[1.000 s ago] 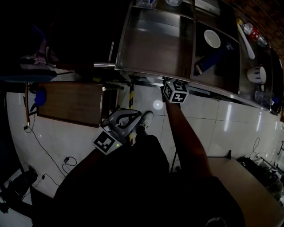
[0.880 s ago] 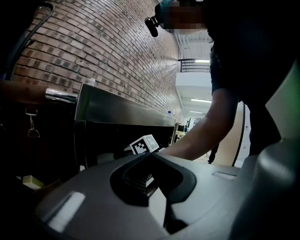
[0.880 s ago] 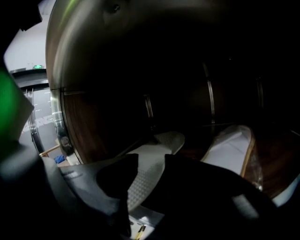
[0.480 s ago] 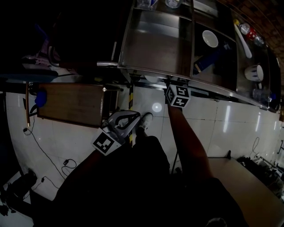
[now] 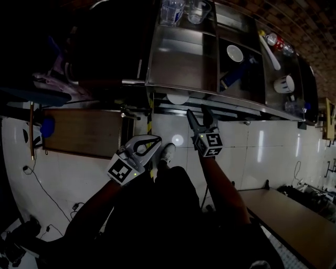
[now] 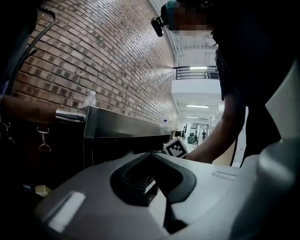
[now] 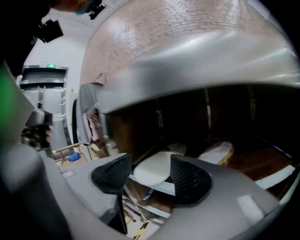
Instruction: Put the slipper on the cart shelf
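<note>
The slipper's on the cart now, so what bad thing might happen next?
The white slipper lies right at the lower shelf's front edge and seems to poke past it, so it might slide off. The right tongs have just been opening, empty, close to that edge; a careless swing might knock the slipper down or jolt the cart and its glasses.

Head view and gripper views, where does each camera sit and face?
Head view: on the person's head, steeply down at the cart; both arms, left hand-held gripper, right hand-held gripper show.
Left gripper view: on that gripper, along shut jaws toward the cart; right arm shows.
Right gripper view: likewise, past just-opened jaws at the white slipper in the cart.
Shared: the slipper, in head and right gripper views.
</note>
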